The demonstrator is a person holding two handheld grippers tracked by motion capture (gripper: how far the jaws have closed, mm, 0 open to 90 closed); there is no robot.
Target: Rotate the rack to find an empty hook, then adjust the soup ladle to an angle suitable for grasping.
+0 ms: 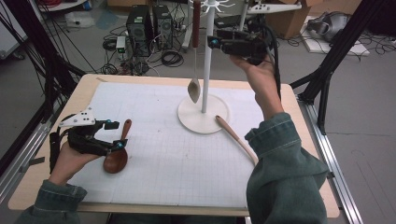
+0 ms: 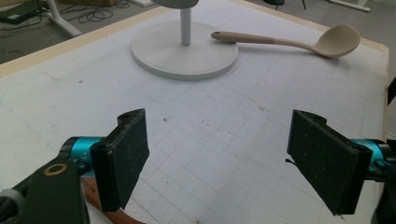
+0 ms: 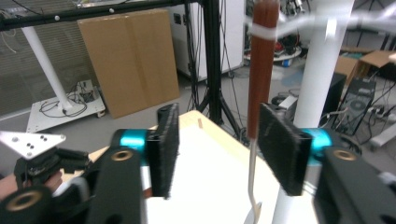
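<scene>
A white rack (image 1: 205,60) stands on a round base (image 1: 203,119) at the back of the mat. From it hangs a spoon (image 1: 194,88) with a dark brown handle (image 3: 261,70) and a metal bowl. My right gripper (image 1: 212,43) (image 3: 217,154) is raised beside the rack, open, with that handle between its pads close to the right one. A beige ladle (image 1: 236,137) (image 2: 289,42) lies with its handle tip on the base. My left gripper (image 1: 115,135) (image 2: 217,158) rests low and open over a brown wooden spoon (image 1: 116,160) (image 2: 109,215).
A white gridded mat (image 1: 163,158) covers the wooden table. Computer towers (image 1: 148,23), cables and cardboard boxes (image 3: 128,60) sit on the floor behind. Black frame legs (image 1: 334,51) rise at the right.
</scene>
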